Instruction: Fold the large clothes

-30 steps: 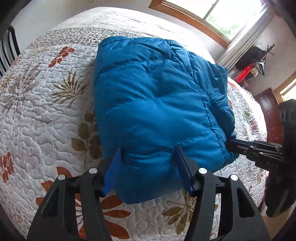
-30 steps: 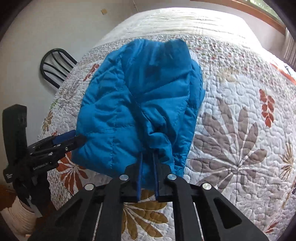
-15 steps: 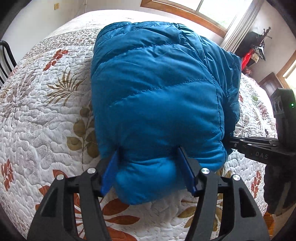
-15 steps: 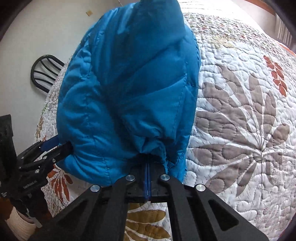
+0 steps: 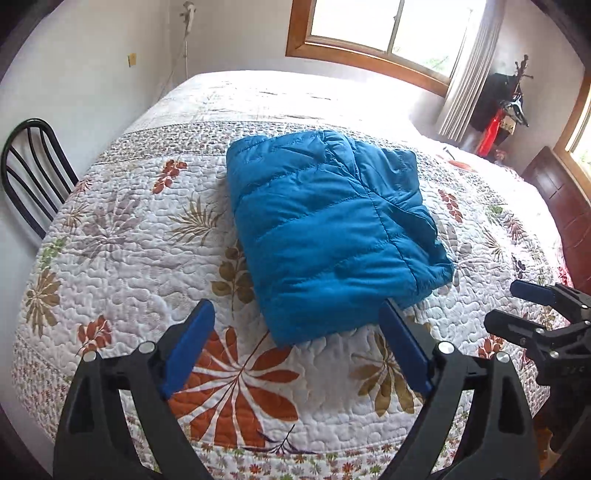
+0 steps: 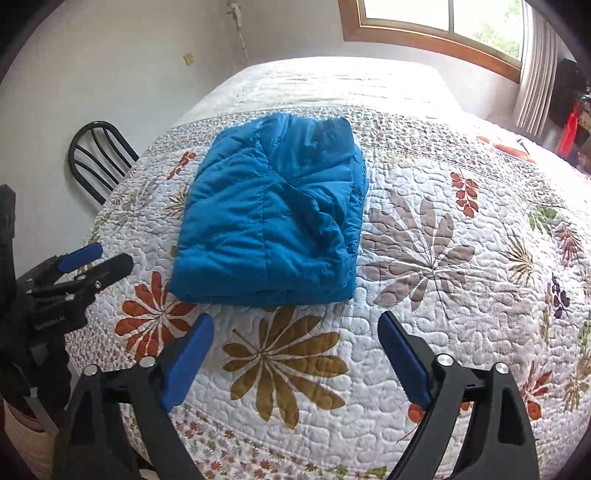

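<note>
Jacket [image 5: 328, 236], blue and puffy, folded into a compact bundle on bed quilt [image 5: 129, 240], let go so the fold rests flat. Left claw [image 5: 295, 343] and right claw [image 6: 295, 354] just spread wide, empty, near its front edge. Chair [image 5: 29, 170], window [image 5: 388, 33] beyond.

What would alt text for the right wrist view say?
A folded blue jacket lies on a floral quilt, free of both grippers. The right gripper hangs open before it, and the left gripper shows at the left edge.
</note>
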{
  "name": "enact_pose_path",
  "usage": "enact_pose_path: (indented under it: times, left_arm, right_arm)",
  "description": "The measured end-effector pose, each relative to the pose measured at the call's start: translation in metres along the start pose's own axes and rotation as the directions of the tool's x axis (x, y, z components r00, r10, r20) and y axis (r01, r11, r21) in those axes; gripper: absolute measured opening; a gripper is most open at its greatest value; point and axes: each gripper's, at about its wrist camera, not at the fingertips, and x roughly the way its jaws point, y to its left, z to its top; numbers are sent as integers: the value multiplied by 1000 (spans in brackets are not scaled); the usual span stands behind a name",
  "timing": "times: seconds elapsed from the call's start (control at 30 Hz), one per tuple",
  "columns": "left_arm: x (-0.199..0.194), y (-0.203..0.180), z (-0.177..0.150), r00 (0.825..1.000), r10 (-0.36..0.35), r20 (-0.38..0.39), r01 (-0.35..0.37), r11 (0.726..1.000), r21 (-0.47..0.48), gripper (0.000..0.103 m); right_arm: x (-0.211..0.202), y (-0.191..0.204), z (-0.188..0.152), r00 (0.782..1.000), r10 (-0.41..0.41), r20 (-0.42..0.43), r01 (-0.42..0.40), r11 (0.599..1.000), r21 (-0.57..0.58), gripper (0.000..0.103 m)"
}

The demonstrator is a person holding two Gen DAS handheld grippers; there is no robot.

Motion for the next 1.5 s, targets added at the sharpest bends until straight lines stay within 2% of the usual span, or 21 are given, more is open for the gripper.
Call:
enact_pose_path:
  times: [0.07,0.2,0.43,0.8,1.5]
  left_arm:
    - [-12,2,-7,1000,19,6,-19,1000,5,92]
    - [-37,6,-15,998,65,-2,-65,998,18,96]
    - [-77,17,-29,996,92,7,-92,996,0,96]
    - [-125,20,-50,993,106,48,-106,994,-1,97]
    - [-149,21,-75,993,99,60,-100,995,3,97]
  right_arm:
    - [-13,9,-5,999,-37,12,37,999,7,99]
    - [-30,22,-13,994,-113,-7,113,993,30,99]
    - [-62,36,-28,996,-93,10,92,995,38,99]
    - [-91,49,-46,993,-117,19,116,992,45,99]
    - [-106,63,-70,989,-146,30,144,989,45,99]
